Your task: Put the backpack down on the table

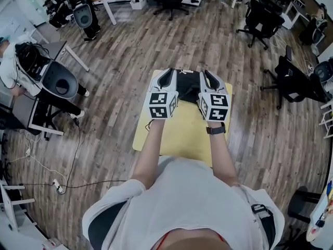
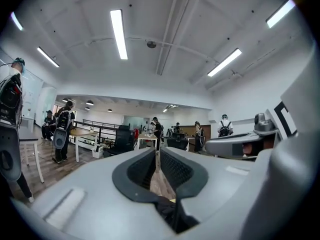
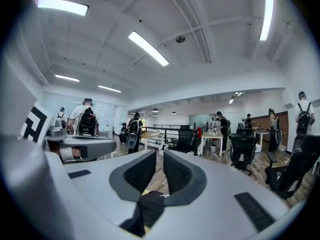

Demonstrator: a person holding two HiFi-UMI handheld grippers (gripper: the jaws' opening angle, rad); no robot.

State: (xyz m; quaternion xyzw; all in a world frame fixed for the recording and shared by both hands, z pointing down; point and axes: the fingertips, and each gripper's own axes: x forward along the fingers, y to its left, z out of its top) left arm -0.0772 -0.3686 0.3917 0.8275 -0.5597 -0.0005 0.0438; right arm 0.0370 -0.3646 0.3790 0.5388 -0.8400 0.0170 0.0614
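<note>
The task is judged to be in an early stage: the black fabric backpack (image 1: 188, 86) is held up, and the setting down is not yet done. The grey two-fingered left gripper (image 1: 166, 78) is clenched on black backpack fabric, which is seen pinched at the root of its fingers (image 2: 142, 166) in the left gripper view. The matching grey right gripper (image 1: 210, 79) is likewise clamped on a fold of the same fabric, caught low between its fingers (image 3: 180, 171). The backpack hangs between the two pairs of fingers and below them. The pale yellow flat desk (image 1: 179, 134) lies beneath the fingers and nearer the person. Whether the bottom of the backpack touches the desk cannot be told from above.

What is judged to be left: the backpack is to be lowered onto the desk, then both pairs of fingers are to be released and drawn clear.

Counted: one backpack, one desk, two grippers, four fingers in all.
</note>
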